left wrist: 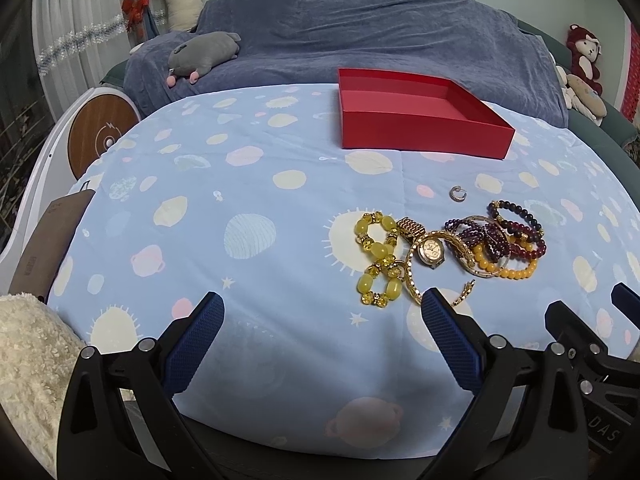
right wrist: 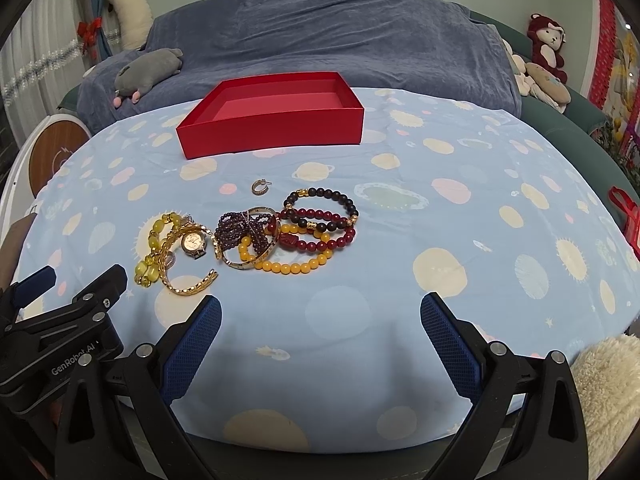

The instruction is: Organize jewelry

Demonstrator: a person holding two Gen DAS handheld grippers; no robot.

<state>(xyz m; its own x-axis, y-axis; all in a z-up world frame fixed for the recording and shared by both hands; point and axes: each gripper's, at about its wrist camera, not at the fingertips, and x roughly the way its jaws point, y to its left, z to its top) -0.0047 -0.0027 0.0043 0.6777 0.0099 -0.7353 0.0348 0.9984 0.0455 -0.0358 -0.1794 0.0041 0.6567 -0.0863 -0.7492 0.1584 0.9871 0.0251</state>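
Observation:
A pile of jewelry lies on the blue patterned cloth: a yellow-green bead bracelet [left wrist: 376, 258] [right wrist: 154, 246], a gold watch [left wrist: 430, 250] [right wrist: 192, 243], purple beads [left wrist: 478, 236] [right wrist: 240, 230], a dark red bead bracelet [right wrist: 320, 226], an amber bead bracelet [left wrist: 510, 270] [right wrist: 294, 266] and a small silver hoop earring [left wrist: 455, 194] [right wrist: 259, 187]. An empty red box [left wrist: 420, 136] [right wrist: 272, 132] stands behind them. My left gripper [left wrist: 322, 312] is open, just short of the pile's left part. My right gripper [right wrist: 320, 314] is open, near the pile's front right.
The cloth-covered table [right wrist: 460, 240] has free room at its right and left [left wrist: 200, 208]. A blue-covered sofa [left wrist: 360, 40] with a grey plush [left wrist: 204, 54] stands behind. A fluffy cream fabric [left wrist: 28, 360] [right wrist: 608, 392] lies at the near edge. A red item [right wrist: 626, 216] sits at far right.

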